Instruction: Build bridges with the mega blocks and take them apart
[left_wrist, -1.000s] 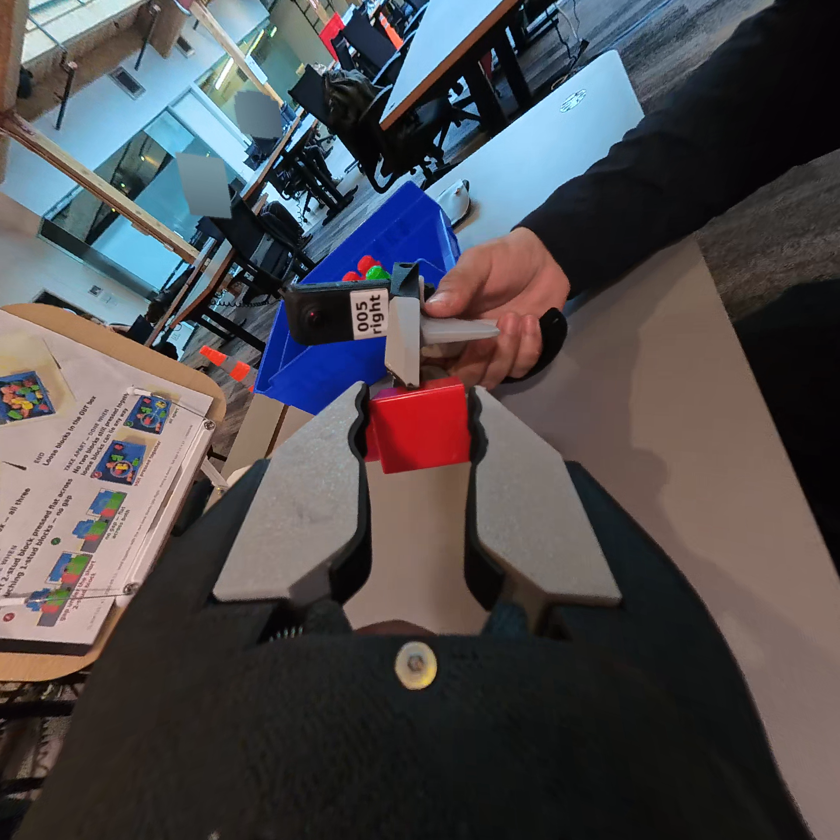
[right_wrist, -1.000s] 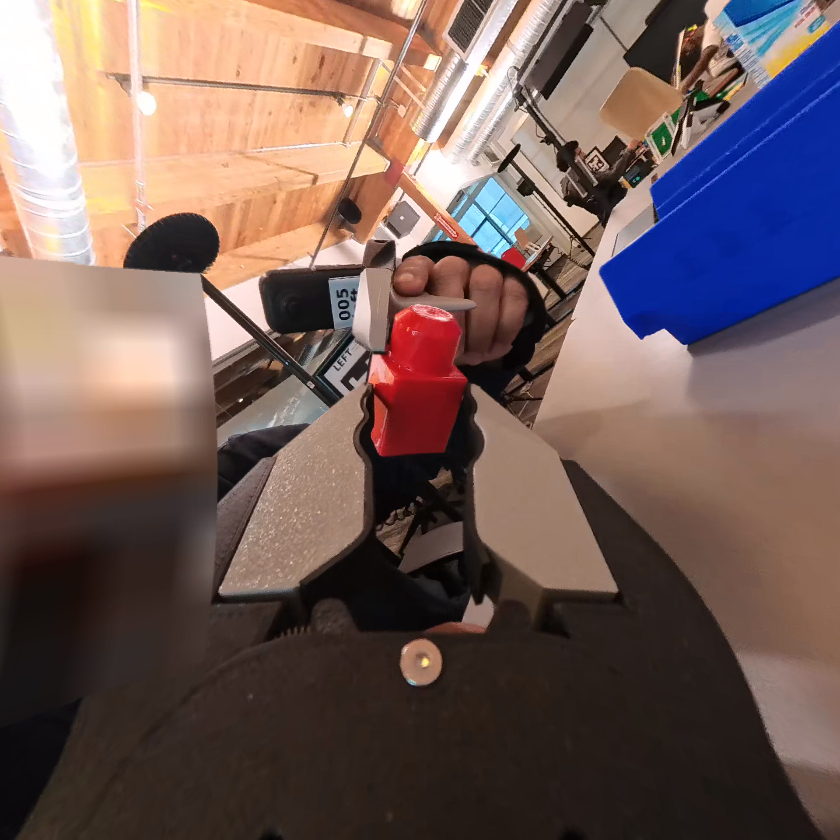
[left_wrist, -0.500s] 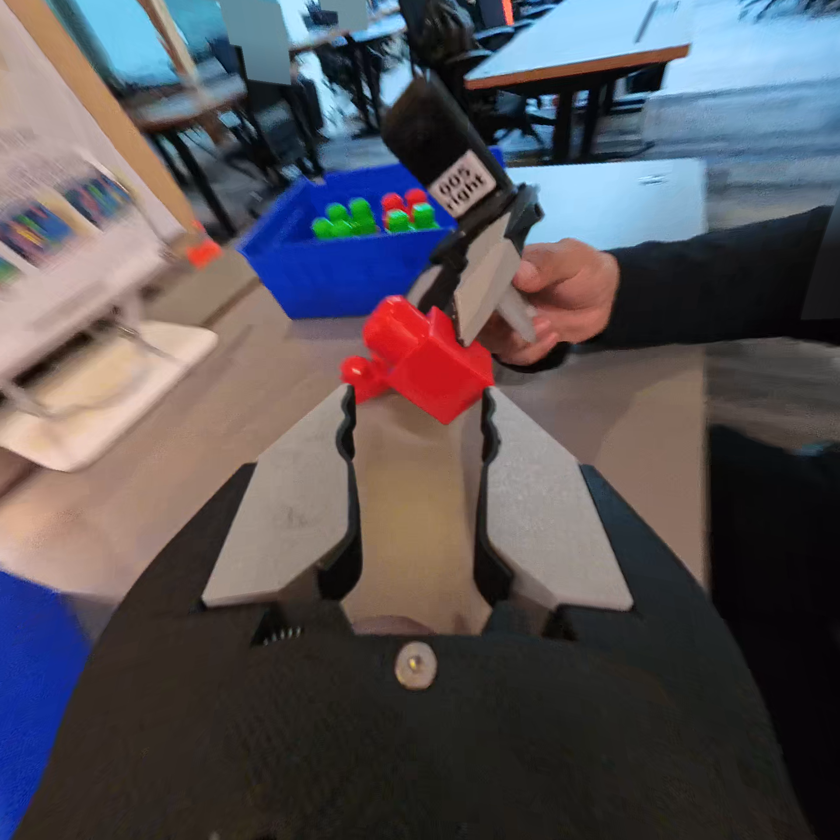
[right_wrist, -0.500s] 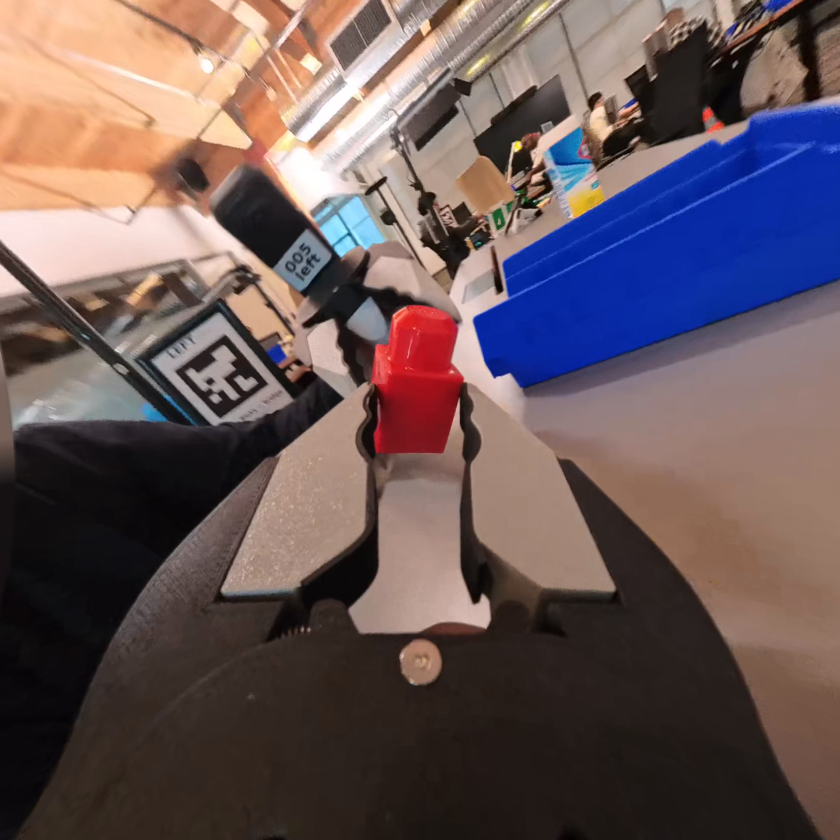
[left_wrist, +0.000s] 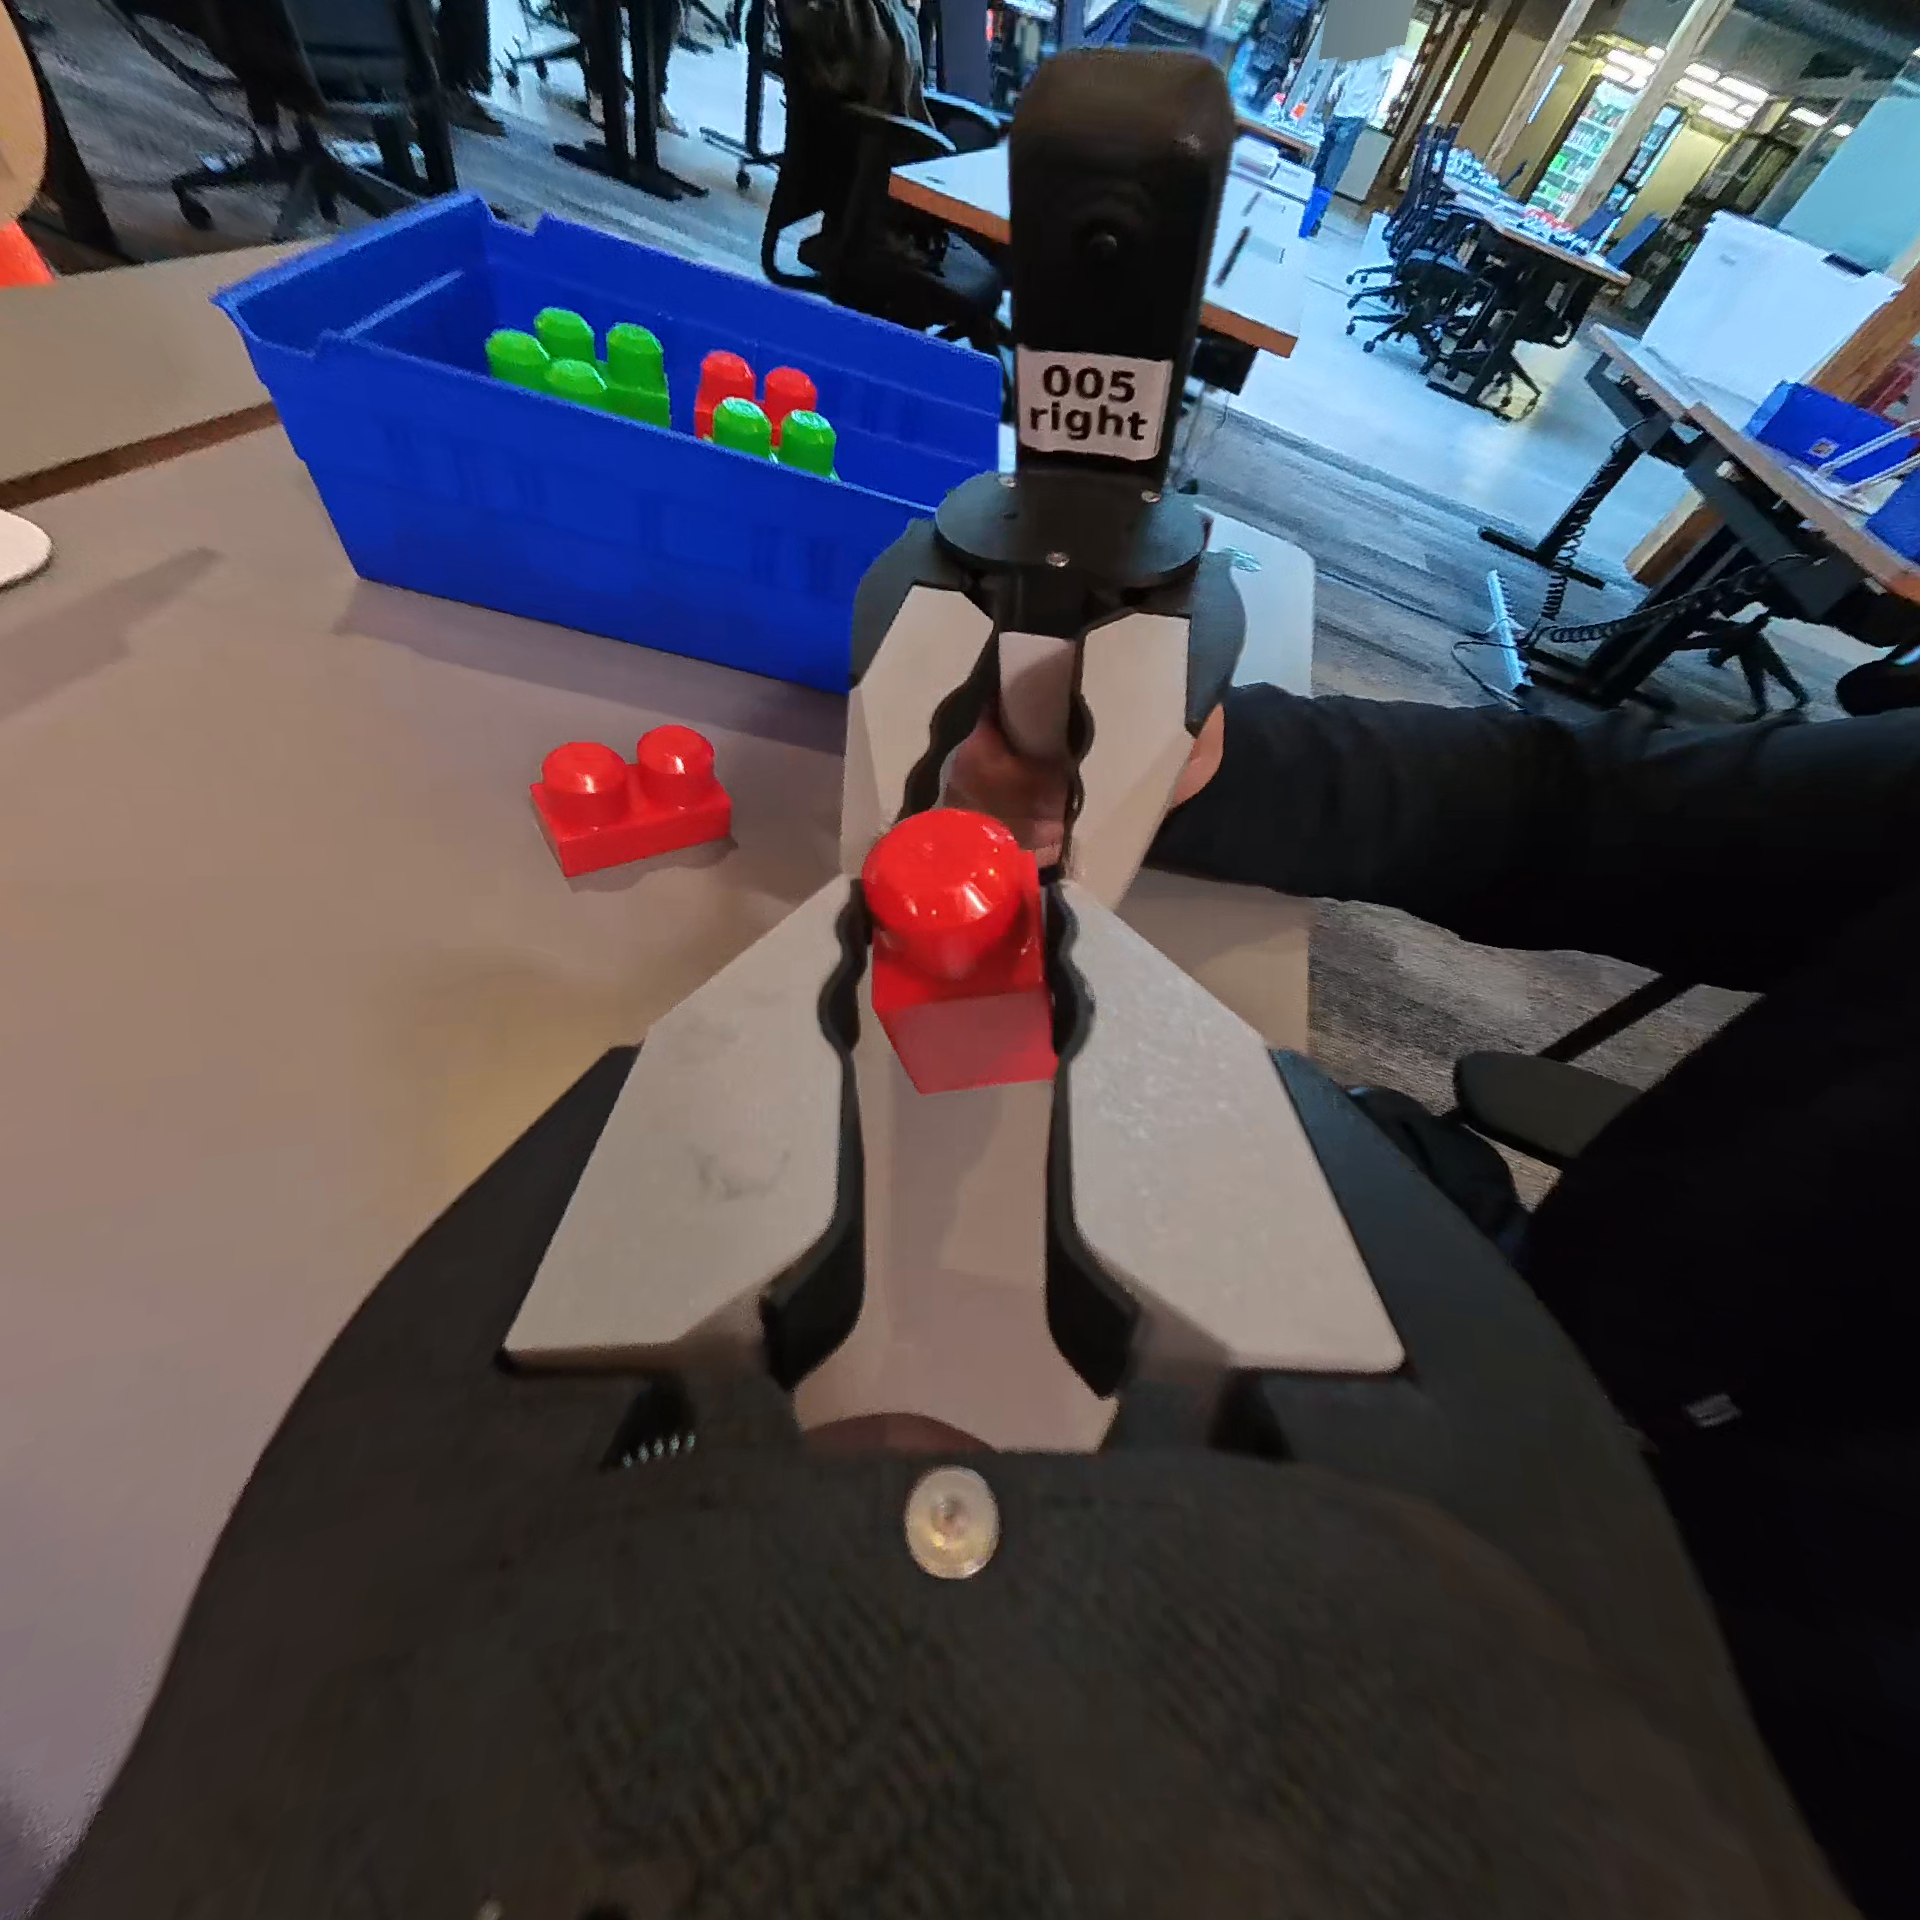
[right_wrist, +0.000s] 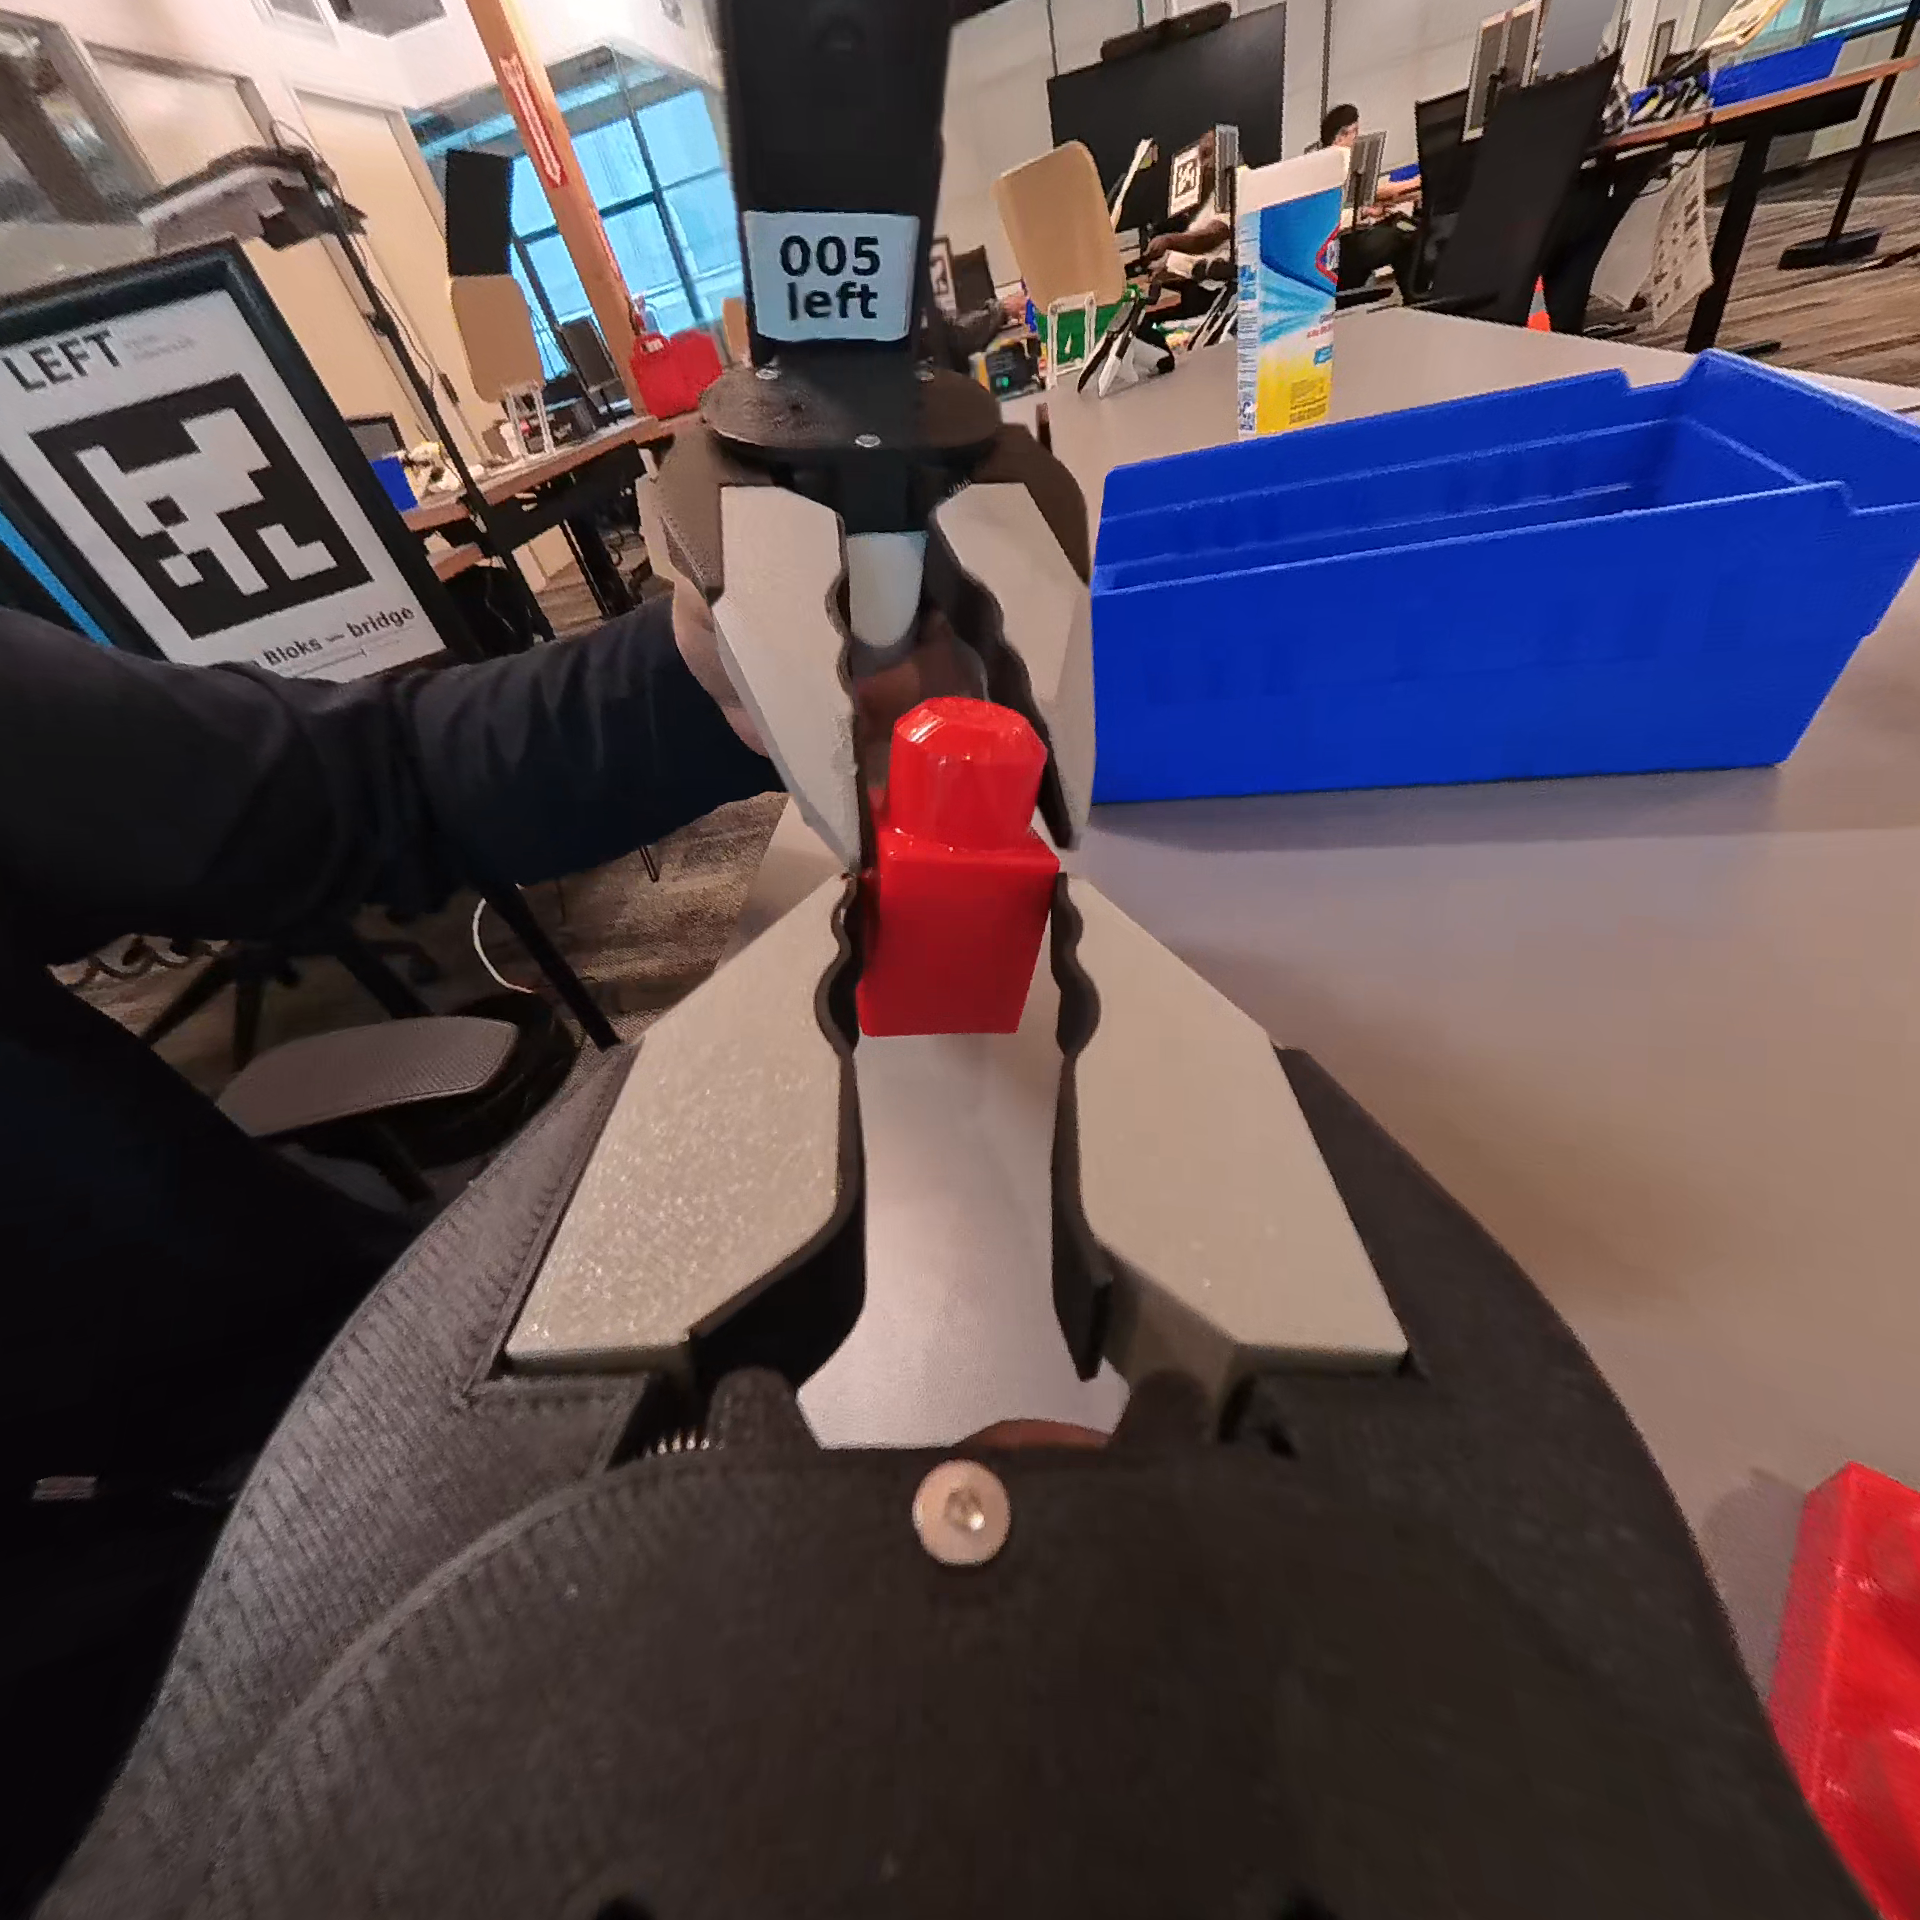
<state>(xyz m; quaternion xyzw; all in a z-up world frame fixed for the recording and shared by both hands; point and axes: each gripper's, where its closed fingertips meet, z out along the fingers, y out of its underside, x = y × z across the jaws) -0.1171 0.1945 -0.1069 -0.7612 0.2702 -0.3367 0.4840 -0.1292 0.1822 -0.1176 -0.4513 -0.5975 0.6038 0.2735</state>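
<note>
A red one-stud block (left_wrist: 961, 997) stands stud-up above the grey table (left_wrist: 260, 987), between the two grippers, which meet tip to tip. My left gripper (left_wrist: 951, 904) is shut on its sides. My right gripper (right_wrist: 951, 904) is shut on the same block (right_wrist: 951, 935) from the opposite side. In the right wrist view the left gripper's fingers (right_wrist: 790, 665) flank the stud. In the left wrist view the right gripper's fingers (left_wrist: 894, 707) end just behind the block. A red two-stud block (left_wrist: 629, 805) lies loose on the table to the left and also shows in the right wrist view (right_wrist: 1860, 1662).
A blue bin (left_wrist: 582, 520) with green and red blocks stands behind the two-stud block. A second blue bin (right_wrist: 1455, 665) stands at the far right in the right wrist view, with a canister (right_wrist: 1283, 312) behind it. The person's dark sleeves reach in from the table's edge. My two grippers' fingertips are within a few centimetres of each other.
The left gripper opened wide, then closed again on the one-stud block that the right gripper kept holding. The red two-stud block left the grippers and now lies on the table. Both grippers swung level.
</note>
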